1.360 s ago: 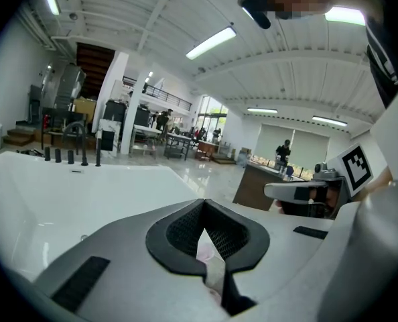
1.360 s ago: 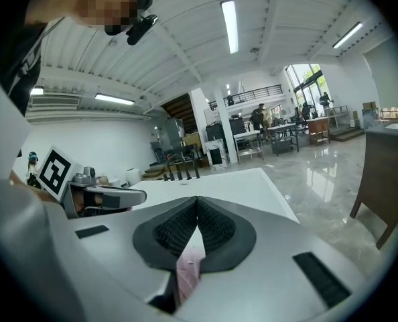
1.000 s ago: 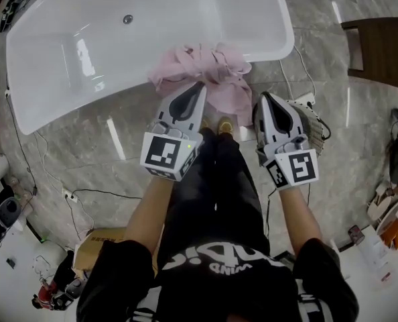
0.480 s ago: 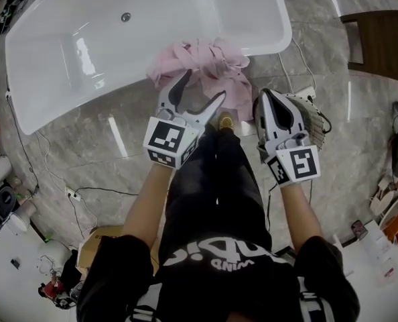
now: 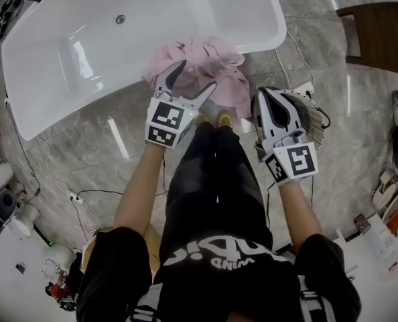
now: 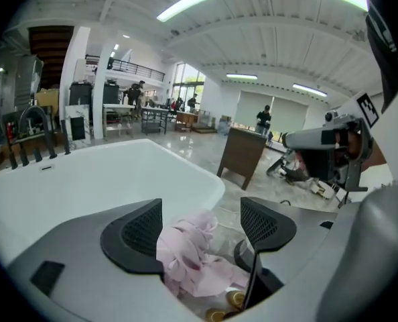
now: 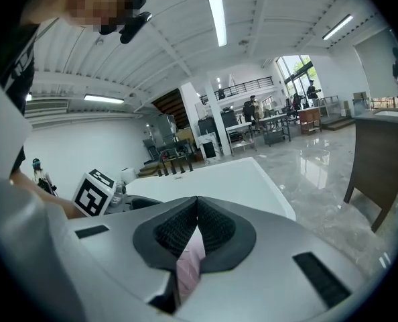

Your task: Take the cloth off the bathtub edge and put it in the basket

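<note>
A crumpled pink cloth (image 5: pixel 202 62) hangs over the near edge of the white bathtub (image 5: pixel 85 52). My left gripper (image 5: pixel 193 79) is open and its jaws have just been opening. It hovers just over the cloth's near side, with the cloth (image 6: pixel 189 250) showing between the pads, which do not press on it. My right gripper (image 5: pixel 266 99) is shut and empty, held to the right of the cloth above the pale basket (image 5: pixel 311 118) on the floor. In the right gripper view the shut pads (image 7: pixel 197 213) hide most of the cloth (image 7: pixel 189 270).
A dark wooden cabinet (image 5: pixel 376 35) stands at the far right. Cables and a power strip (image 5: pixel 305 99) lie on the marble floor by the basket. The person's shoes (image 5: pixel 216 119) are just below the tub edge. A cardboard box (image 5: pixel 95 240) sits behind at the left.
The left gripper went from shut to open, then sank and moved forward onto the cloth. The right gripper has stayed where it was.
</note>
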### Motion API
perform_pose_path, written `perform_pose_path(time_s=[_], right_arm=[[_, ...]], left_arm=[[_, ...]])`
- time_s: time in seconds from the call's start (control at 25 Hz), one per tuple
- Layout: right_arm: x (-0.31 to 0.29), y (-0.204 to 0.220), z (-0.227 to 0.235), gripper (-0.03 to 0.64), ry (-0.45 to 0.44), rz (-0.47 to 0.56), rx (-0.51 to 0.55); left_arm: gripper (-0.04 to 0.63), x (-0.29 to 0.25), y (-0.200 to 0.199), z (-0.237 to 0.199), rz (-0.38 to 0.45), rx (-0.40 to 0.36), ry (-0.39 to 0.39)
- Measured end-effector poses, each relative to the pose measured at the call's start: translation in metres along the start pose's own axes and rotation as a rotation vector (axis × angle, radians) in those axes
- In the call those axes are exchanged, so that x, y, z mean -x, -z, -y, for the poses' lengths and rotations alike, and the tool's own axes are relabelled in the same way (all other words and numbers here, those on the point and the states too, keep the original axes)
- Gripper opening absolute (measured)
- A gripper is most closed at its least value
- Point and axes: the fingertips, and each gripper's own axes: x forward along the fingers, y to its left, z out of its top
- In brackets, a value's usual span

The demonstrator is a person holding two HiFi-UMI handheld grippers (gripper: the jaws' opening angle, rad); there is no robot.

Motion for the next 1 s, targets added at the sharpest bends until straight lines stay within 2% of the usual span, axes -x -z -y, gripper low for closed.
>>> perform_pose_path(time_s=[0.12,0.32,0.48,0.64,0.76,0.84,0.92,1.0], right_arm=[[-0.001,0.002,0.003,0.011,0.006,-0.004,-0.009],[-0.002,0.010,0.004,0.011,0.009,-0.014,-0.032],[-0.004,0.016,0.005,0.011,0.012,-0.026,-0.050],[-0.004,0.021,0.006,0.011,0.022,-0.031,-0.059],[-0.002,0.025,0.007,0.011,0.032,-0.037,-0.068],[0.000,0.027,0.010,0.011,0.041,-0.042,-0.076],[0.000,0.029,0.012,0.011,0.048,-0.045,-0.082],[0.000,0.032,0.014,0.011,0.053,-0.049,-0.088]], left_arm=[[0.357,-0.021,0.015,-0.011,-0.058,-0.041,0.001],[0.359,-0.065,0.057,-0.028,-0.217,-0.174,0.005],[0.359,-0.100,0.083,-0.042,-0.309,-0.254,0.016],[0.365,-0.132,0.112,-0.050,-0.423,-0.367,0.050],[0.365,-0.152,0.134,-0.050,-0.504,-0.401,0.094],[0.365,-0.161,0.146,-0.050,-0.555,-0.451,0.101],[0.365,-0.167,0.156,-0.053,-0.598,-0.530,0.091],[0.365,-0.171,0.162,-0.056,-0.616,-0.558,0.084]])
